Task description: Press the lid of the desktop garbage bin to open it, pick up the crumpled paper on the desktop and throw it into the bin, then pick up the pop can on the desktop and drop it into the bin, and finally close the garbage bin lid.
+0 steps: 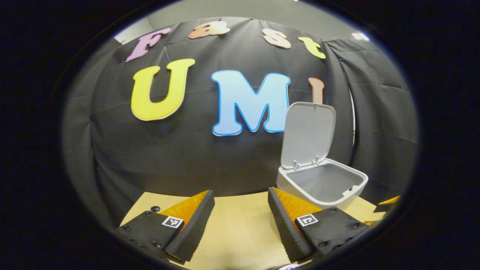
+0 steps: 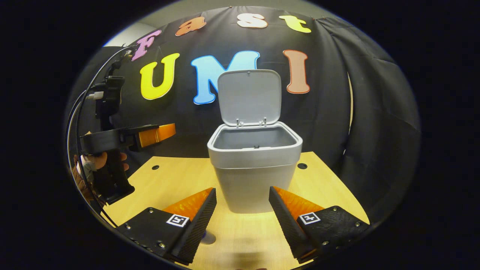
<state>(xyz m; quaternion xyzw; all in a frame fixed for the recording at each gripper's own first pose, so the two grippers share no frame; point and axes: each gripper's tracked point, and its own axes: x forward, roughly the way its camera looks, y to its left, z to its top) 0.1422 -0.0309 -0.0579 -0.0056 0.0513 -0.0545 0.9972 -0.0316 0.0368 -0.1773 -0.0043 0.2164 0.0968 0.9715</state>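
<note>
Right hand-held gripper (image 2: pixel 242 217) nearest camera: jaws spread, empty, facing garbage bin (image 2: pixel 254 168) on counter (image 2: pixel 180 180). Lid (image 2: pixel 249 95) upright, open. Left hand-held gripper (image 1: pixel 240 221) likewise spread, empty. Opening step judged done; next move calls for locating crumpled paper.

Pale grey bin (image 2: pixel 255 176) on a light wooden table (image 2: pixel 168 180).

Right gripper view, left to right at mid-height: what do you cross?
Hand holding the left gripper → garbage bin with its lid standing open → small hole in the table → black cloth wall.
</note>
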